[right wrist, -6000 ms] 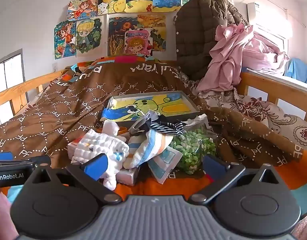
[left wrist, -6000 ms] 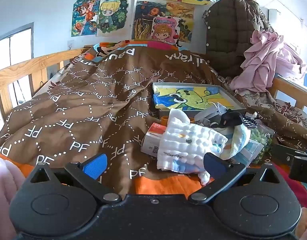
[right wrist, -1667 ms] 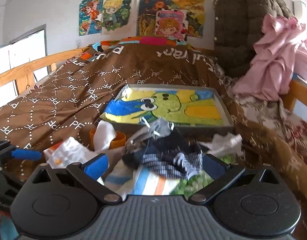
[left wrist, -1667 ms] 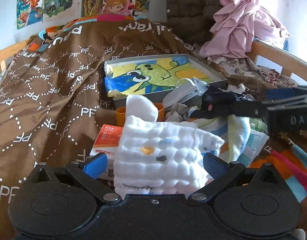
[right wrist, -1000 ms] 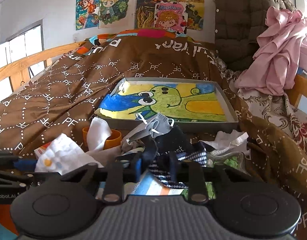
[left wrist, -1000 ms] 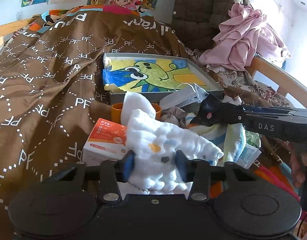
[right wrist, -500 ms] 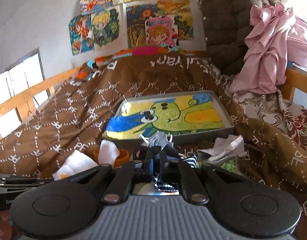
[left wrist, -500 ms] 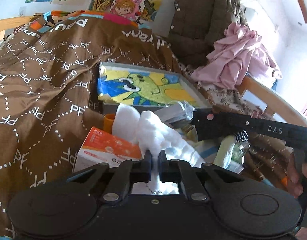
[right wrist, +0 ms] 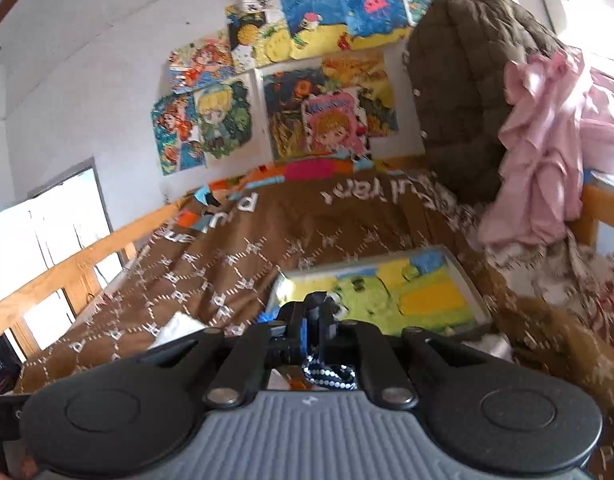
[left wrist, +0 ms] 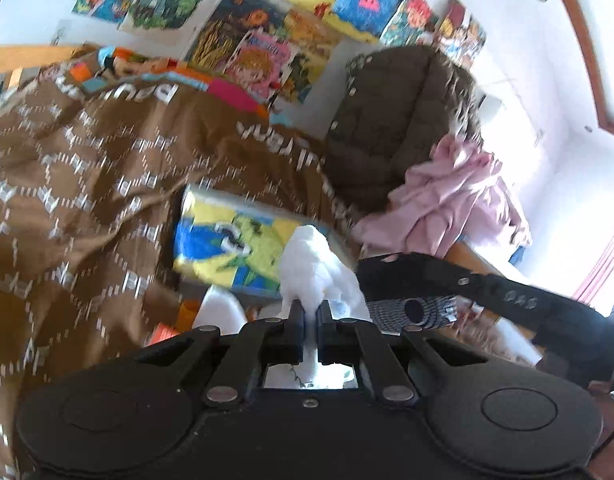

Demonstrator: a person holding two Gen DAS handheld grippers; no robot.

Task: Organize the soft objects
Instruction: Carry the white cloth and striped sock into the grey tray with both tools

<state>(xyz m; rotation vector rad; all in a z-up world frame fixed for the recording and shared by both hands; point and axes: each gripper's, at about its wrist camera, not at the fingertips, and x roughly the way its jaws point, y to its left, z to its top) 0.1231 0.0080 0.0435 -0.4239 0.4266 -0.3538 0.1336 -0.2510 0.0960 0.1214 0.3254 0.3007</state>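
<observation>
The white cloth (left wrist: 313,266) is pinched between the closed fingers of the left gripper (left wrist: 310,312), and its puffy bulk stands up above the fingertips, in front of the painted tray (left wrist: 231,240) that lies on the brown bedspread (left wrist: 87,200). Below and to the left of the cloth, an orange cup (left wrist: 189,310) with something white in it and a corner of an orange box (left wrist: 163,332) show blurred on the bed.

The right gripper (right wrist: 310,320) has its fingers drawn together on a dark striped sock (right wrist: 327,372), part of which hangs beneath the fingers with its black-and-white banding showing. In the left wrist view the same gripper reaches in from the right (left wrist: 447,284), and the striped sock (left wrist: 411,310) is seen at its tip, just beside the white cloth.

Beyond the painted tray (right wrist: 387,296), a brown quilted coat (right wrist: 467,92) and a pink garment (right wrist: 547,140) are heaped at the bed's far right corner. Colourful drawings (right wrist: 287,92) cover the wall behind, and a wooden rail (right wrist: 67,264) runs along the left of the bed. Both views are blurred by motion.
</observation>
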